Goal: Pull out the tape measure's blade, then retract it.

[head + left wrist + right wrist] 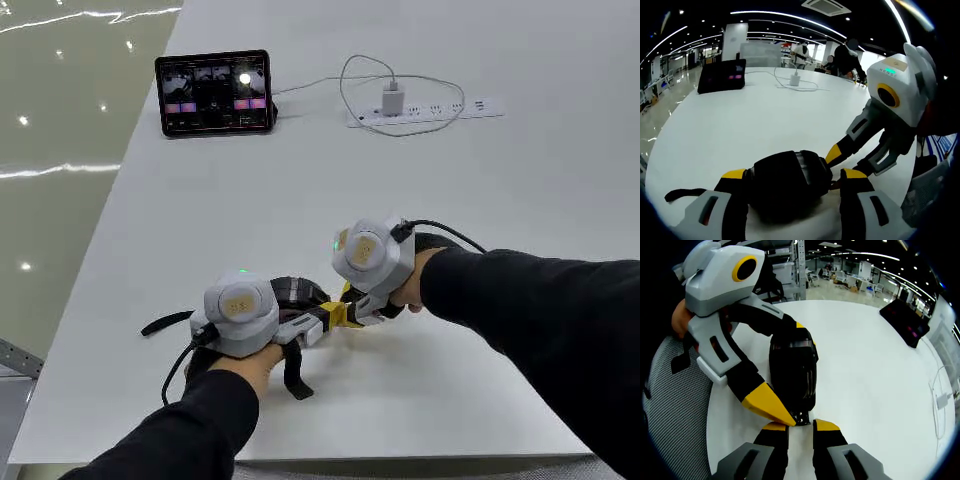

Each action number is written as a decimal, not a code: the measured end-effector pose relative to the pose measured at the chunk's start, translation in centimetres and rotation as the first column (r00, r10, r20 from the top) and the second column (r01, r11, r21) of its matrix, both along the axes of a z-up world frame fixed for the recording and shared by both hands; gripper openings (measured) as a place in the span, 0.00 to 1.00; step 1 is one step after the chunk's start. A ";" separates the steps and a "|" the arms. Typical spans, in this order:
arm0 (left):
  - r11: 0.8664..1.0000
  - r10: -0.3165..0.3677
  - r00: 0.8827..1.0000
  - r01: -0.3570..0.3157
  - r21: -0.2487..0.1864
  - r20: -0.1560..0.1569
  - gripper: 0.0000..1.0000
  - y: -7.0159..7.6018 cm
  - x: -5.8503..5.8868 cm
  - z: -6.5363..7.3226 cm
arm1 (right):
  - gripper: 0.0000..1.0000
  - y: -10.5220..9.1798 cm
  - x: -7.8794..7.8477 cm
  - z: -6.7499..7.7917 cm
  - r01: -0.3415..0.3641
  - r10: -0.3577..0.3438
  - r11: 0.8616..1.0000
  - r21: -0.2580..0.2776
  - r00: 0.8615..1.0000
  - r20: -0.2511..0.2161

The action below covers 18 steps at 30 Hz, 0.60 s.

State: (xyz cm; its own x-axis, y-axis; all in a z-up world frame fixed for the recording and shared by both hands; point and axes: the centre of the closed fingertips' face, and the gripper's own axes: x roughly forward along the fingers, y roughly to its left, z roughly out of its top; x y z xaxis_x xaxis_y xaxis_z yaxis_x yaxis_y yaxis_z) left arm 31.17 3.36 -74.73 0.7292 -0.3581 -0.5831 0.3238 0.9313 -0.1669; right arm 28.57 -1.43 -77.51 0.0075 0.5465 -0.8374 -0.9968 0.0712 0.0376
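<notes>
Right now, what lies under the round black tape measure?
The white tabletop: the tape measure appears to rest on it, clamped by the left gripper. Its underside is hidden by its own body.

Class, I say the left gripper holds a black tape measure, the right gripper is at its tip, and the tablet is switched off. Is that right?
No: the tablet is on; the head view shows its screen lit. The left gripper does hold the black tape measure, and the right gripper is at its tip.
</notes>
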 end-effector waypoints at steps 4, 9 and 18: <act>1.000 -0.026 1.000 0.026 -0.006 -0.005 0.76 0.1 -0.2 0.0 | 0.19 -0.9 0.1 0.3 0.041 -0.041 0.999 0.028 0.999 -0.001; 0.999 -0.047 0.999 0.047 -0.006 -0.002 0.86 0.8 -0.3 0.0 | 0.26 -2.7 0.4 0.7 0.160 -0.159 0.986 0.054 0.987 -0.028; 0.992 -0.125 0.992 0.125 -0.028 -0.032 0.99 0.7 -1.2 -0.2 | 0.37 -4.4 0.0 1.8 0.223 -0.219 0.966 0.130 0.975 -0.040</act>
State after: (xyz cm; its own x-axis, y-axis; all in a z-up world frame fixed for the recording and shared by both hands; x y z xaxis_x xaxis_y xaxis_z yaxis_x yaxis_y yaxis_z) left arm 29.97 4.10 -74.94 0.6580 -0.4608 -0.5956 0.4312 0.8790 -0.2036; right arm 28.57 -5.83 -75.72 0.1207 0.6397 -0.7591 -0.9554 0.2824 0.0860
